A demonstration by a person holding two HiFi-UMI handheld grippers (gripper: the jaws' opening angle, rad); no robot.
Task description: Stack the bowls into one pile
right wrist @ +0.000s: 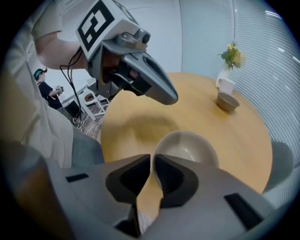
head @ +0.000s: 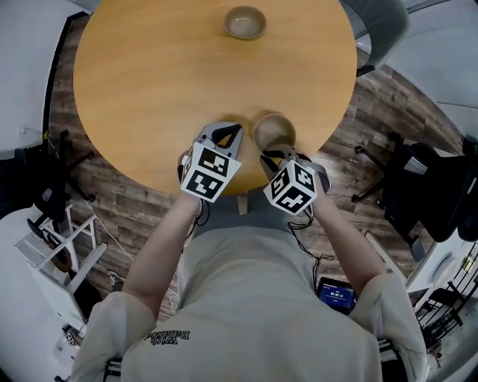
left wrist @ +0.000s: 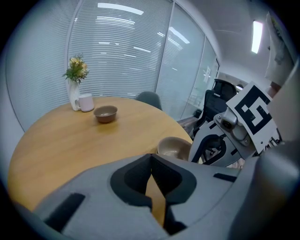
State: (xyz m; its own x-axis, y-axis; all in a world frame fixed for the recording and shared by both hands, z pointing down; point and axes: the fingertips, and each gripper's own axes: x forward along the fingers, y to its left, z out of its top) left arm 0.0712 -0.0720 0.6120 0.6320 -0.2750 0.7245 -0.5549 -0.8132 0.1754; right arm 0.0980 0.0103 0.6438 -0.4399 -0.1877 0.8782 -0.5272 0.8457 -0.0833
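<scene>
A beige bowl point(head: 274, 132) point(left wrist: 173, 146) point(right wrist: 187, 147) sits near the front edge of the round wooden table point(head: 149, 89). A second, brownish bowl point(head: 245, 22) point(left wrist: 106, 113) point(right wrist: 228, 101) stands far across the table. My right gripper point(head: 282, 153) point(right wrist: 153, 161) is at the near bowl's closest rim. Its jaws are pressed to a thin slit with the rim's pale edge between them, one jaw inside the bowl and one outside. My left gripper point(head: 224, 133) point(left wrist: 150, 159) hovers just left of that bowl, its tips touching with nothing in them.
A white vase with flowers point(left wrist: 74, 89) point(right wrist: 225, 70) and a pale mug point(left wrist: 86, 102) stand beside the far bowl. A grey chair point(head: 381, 22) is at the table's far right. A black office chair point(head: 433, 186) stands on the floor to the right.
</scene>
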